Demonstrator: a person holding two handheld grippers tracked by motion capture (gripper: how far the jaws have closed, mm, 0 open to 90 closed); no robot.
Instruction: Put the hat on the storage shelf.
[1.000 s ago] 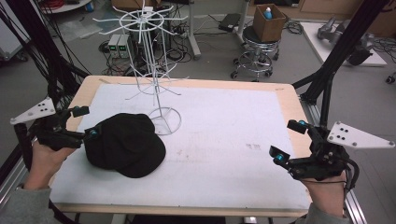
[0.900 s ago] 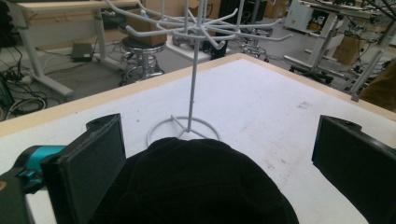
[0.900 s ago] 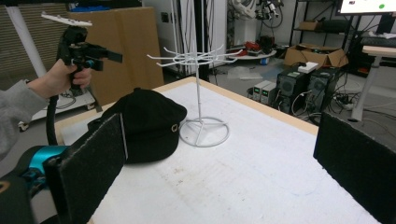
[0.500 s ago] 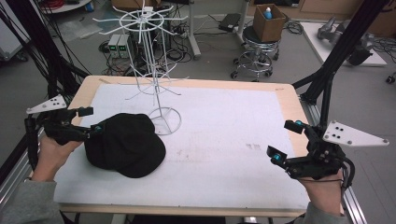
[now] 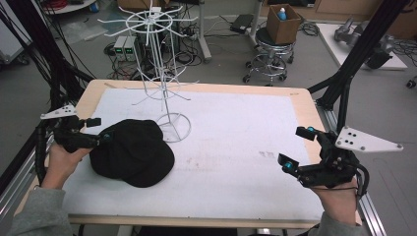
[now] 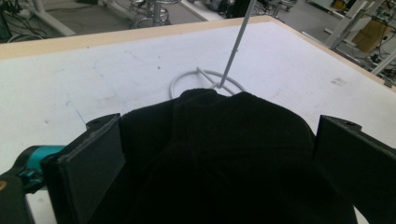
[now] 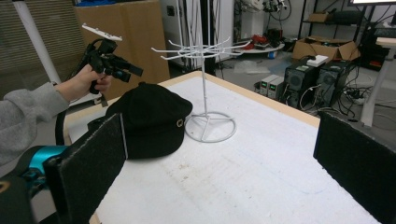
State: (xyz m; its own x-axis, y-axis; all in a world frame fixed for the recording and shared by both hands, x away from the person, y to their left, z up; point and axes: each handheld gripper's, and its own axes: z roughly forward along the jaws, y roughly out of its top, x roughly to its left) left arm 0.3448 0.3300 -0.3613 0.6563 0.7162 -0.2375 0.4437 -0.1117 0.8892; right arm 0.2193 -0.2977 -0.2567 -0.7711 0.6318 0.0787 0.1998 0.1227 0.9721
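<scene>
My left tongs are spread wide at the near edge of the black cap, its crown sitting between the two jaws without being squeezed. Beyond the cap stands the white wire rack, its ring base just past the brim. My right tongs hang released, well apart from both. The cap's front carries a small pale emblem, too small to read

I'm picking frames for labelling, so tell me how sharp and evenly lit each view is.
High view: even light, soft focus, the black cap shows little detail. Left gripper view: the cap is a near-featureless dark mass between the tongs. Right gripper view: the white wire rack is fairly crisp, the near tongs pads blurred.
</scene>
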